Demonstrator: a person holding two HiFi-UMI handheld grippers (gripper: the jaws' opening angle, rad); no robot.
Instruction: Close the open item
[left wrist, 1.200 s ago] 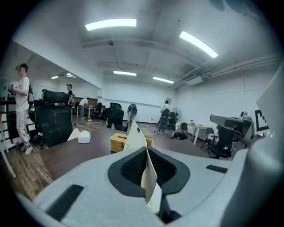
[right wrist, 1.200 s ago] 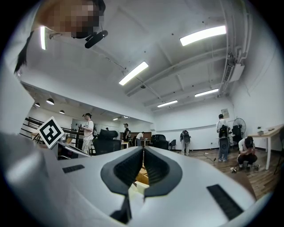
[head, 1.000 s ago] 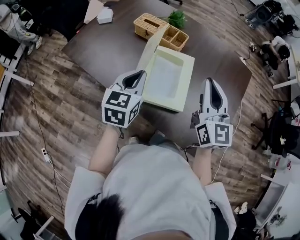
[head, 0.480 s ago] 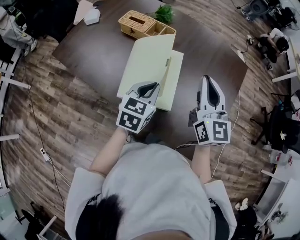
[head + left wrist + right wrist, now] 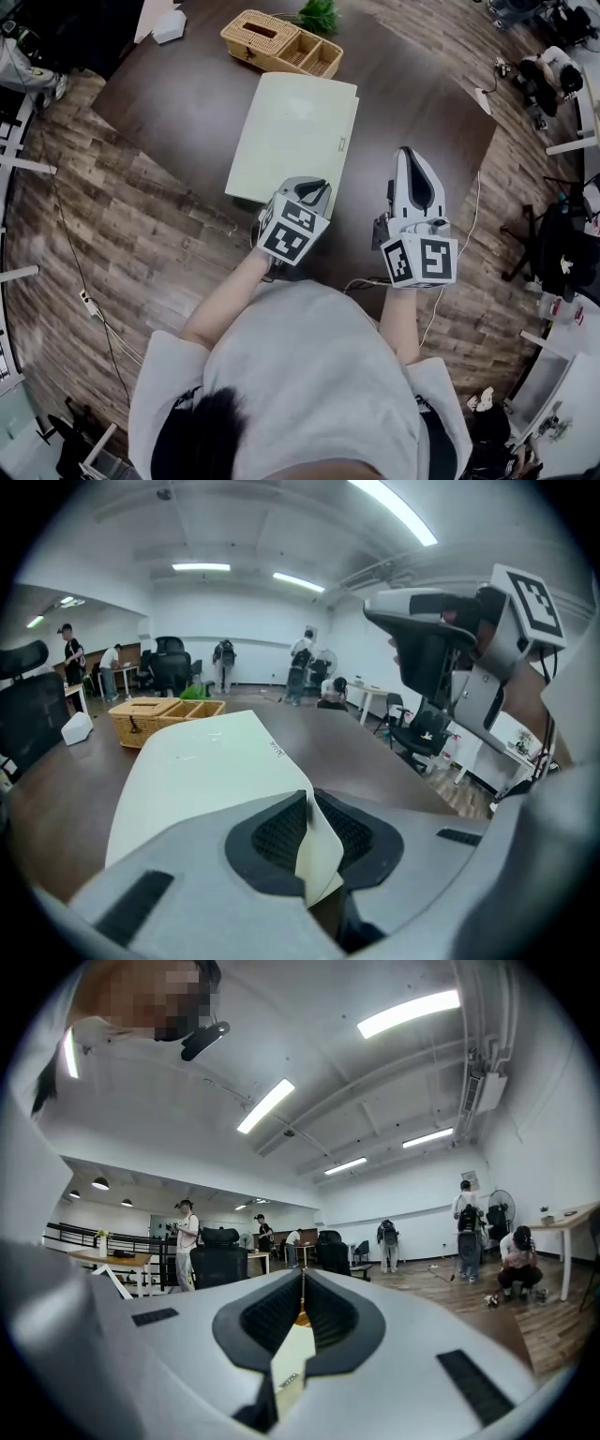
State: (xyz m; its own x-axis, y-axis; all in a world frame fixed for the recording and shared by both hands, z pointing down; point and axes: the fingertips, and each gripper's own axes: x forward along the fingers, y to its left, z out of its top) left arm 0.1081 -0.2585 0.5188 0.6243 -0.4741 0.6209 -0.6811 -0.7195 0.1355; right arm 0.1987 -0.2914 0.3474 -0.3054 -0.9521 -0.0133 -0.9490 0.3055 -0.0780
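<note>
I read L gripper (image 5: 317, 185) pinched tight on near corner of cream box lid (image 5: 295, 122) — lid lies flat. R gripper (image 5: 410, 152) jaws together, just beside box.

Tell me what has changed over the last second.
The lid of the pale box, standing open a second ago, has swung down to the right and now lies shut. The left gripper, fingers shut on the lid's near corner, came down with it. The right gripper stayed right of the box, clear of it; the wicker basket stayed put.

Table (image 5: 187, 112) (dark brown) bears box (image 5: 291, 131), basket (image 5: 281, 42), plant (image 5: 319, 14).
</note>
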